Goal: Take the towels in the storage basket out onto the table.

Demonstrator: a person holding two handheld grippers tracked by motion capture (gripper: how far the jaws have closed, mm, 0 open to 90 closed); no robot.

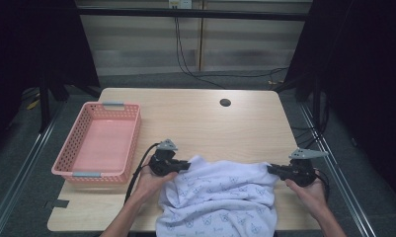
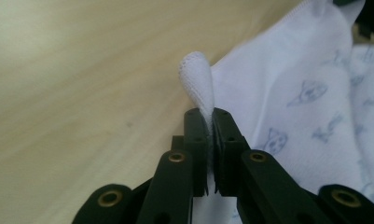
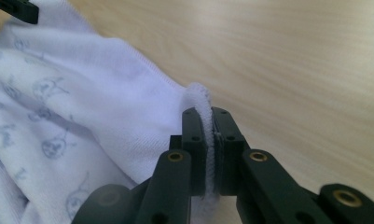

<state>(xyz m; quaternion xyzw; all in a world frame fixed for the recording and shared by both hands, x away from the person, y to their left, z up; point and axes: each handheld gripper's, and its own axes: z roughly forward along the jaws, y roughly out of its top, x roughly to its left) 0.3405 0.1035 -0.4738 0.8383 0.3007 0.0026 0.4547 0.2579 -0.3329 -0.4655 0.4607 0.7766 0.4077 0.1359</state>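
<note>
A white cloth [image 1: 220,195] with a pale blue print lies crumpled at the front of the wooden table [image 1: 195,118] and hangs over its near edge. My left gripper [image 1: 187,164] is at the cloth's far left corner, shut on it. In the left gripper view a fold of the cloth [image 2: 198,84] sticks up between the pressed jaws of that gripper [image 2: 210,114]. My right gripper [image 1: 271,169] holds the far right corner. The right gripper view shows the hemmed edge of the cloth [image 3: 198,95] pinched in that gripper [image 3: 209,114].
A pink plastic basket [image 1: 77,143] with nothing in it stands at the table's left side. A round cable hole [image 1: 225,102] sits near the far edge. Black cables [image 1: 195,69] run along the floor behind the table.
</note>
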